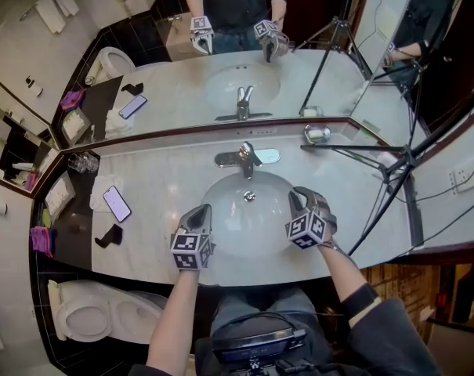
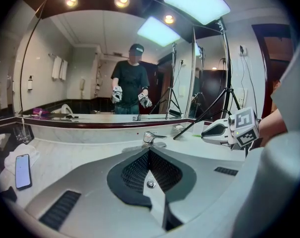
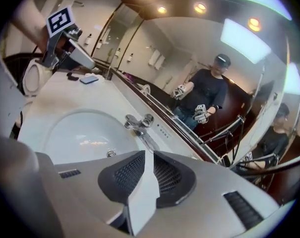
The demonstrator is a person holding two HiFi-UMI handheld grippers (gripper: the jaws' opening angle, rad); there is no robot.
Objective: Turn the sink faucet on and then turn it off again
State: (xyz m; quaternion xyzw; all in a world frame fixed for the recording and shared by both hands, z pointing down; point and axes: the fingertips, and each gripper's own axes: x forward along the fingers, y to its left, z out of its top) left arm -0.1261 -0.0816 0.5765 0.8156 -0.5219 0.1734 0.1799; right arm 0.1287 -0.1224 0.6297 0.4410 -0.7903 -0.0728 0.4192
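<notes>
The left gripper [image 1: 202, 210] had its fingers pressed together on nothing. The right gripper [image 1: 297, 198] had its fingers a little apart, holding nothing. Both hung over the sink [image 1: 244, 229]. The faucet [image 1: 247, 158] stood past the fingers, untouched.

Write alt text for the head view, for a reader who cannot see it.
A person holds the left gripper and the right gripper, both grey and empty, over a white oval sink basin, pointed toward the chrome single-lever faucet without touching it. A smartphone lies screen-up on the pale marble counter to the left; a wall mirror behind reflects the scene.
</notes>
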